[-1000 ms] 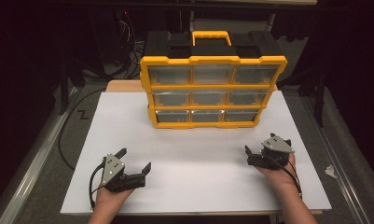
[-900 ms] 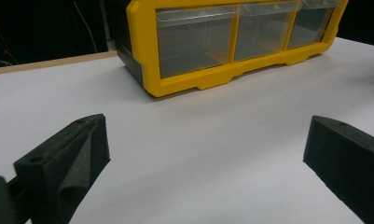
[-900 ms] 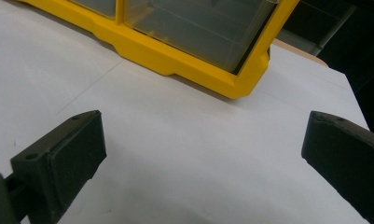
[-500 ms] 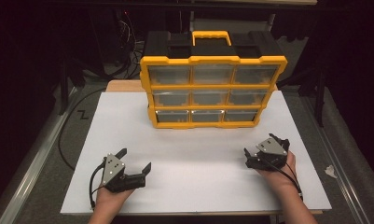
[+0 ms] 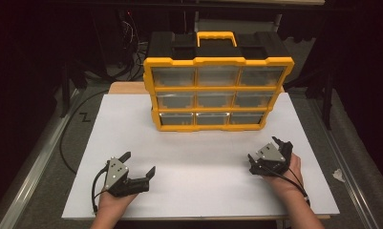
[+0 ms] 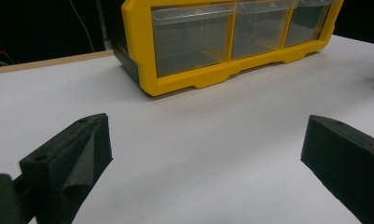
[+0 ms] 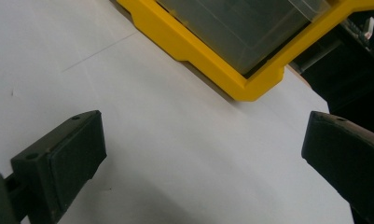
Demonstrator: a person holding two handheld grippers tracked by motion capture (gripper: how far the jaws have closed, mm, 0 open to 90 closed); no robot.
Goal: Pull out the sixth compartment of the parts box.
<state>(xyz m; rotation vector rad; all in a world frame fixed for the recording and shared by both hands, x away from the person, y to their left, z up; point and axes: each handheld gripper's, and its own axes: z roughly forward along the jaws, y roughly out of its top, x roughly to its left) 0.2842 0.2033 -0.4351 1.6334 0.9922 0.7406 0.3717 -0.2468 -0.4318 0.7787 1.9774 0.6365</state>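
Dark surroundings with cables and equipment frame a white worktop [image 5: 203,167], and in the high view a yellow-framed drawer organizer [image 5: 217,93] stands upright near the far edge, its nine clear drawers facing the person and its carry handle up, presumably so the drawer fronts can be reached from the near side. The left gripper [image 5: 137,168] rests by the near left corner with its jaws spread and nothing between them; the right gripper [image 5: 269,151] sits toward the near right edge, also released, and both stay well apart from the organizer, which looks like a ready stance ahead of a reach. In the left gripper view, the two black jaws rise wide apart over bare white surface, aimed at the organizer's [image 6: 231,42] bottom row of drawers, which appear empty through the clear plastic. In the right gripper view, the camera is tilted, so the organizer's [image 7: 250,46] lower right corner runs diagonally across the top; the jaws stand open and empty, pointed at that corner.
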